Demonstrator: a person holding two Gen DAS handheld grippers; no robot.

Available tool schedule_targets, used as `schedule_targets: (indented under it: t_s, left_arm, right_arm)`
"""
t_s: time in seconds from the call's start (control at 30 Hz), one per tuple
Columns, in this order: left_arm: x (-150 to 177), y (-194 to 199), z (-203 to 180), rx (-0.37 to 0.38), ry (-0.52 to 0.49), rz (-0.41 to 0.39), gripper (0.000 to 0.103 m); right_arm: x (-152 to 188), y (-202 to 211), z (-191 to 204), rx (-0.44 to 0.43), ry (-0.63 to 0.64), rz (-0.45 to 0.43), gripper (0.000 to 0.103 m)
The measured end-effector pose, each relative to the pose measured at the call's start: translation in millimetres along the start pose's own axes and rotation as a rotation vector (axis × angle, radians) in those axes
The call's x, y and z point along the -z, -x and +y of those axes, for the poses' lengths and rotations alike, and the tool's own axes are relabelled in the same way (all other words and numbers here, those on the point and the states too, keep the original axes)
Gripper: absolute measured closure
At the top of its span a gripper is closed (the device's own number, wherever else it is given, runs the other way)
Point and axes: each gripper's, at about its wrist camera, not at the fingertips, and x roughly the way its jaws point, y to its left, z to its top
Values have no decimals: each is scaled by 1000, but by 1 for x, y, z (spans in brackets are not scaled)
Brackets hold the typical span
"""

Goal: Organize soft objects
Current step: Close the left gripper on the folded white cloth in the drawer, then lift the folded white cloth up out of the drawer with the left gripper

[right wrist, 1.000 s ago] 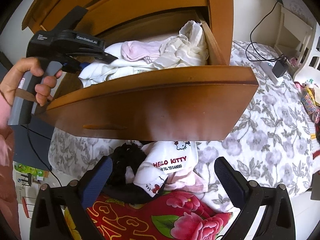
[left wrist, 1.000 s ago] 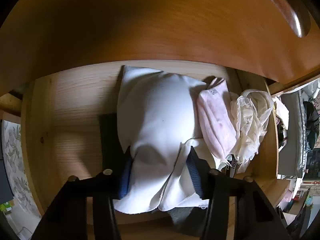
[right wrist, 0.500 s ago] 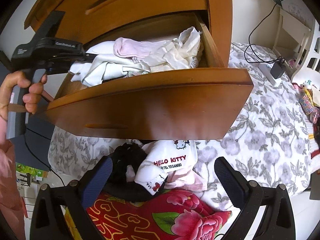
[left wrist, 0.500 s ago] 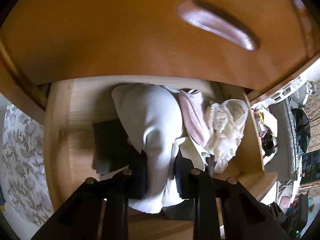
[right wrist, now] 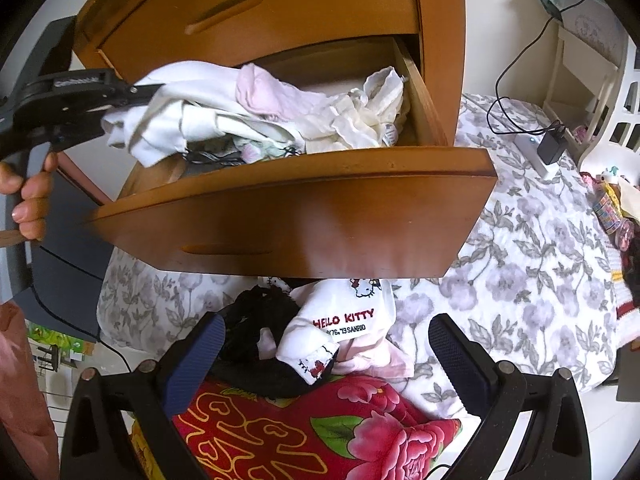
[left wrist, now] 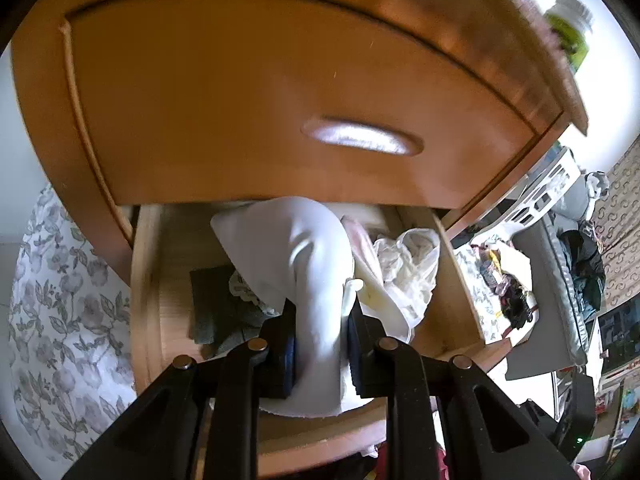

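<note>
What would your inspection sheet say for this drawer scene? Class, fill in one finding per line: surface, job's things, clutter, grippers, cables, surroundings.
Surface: open wooden drawer, above a floral bedspread.
Job's things: white garment pulled up from the drawer; pink garment and cream lacy garment lying inside.
Clutter: Hello Kitty garment, black lacy item, red floral fabric below the drawer.
Grippers: left gripper clamped on the white garment; right gripper open, holding nothing.
Cables: black cable to a charger on the bed.
Surroundings: green-labelled bottle on top of the dresser.
</note>
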Motion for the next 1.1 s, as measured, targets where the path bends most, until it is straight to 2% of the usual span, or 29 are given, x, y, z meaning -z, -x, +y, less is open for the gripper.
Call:
schedule_targets:
  t_s: [0.43, 1.1]
  left_arm:
    - [1, 40, -14, 49, -15, -138, 82]
    - [-7, 126, -35, 96, -43, -318, 84]
  right_arm:
    - [4, 14, 7, -1, 9, -20, 0]
    - [9, 40, 14, -4, 15, -68, 0]
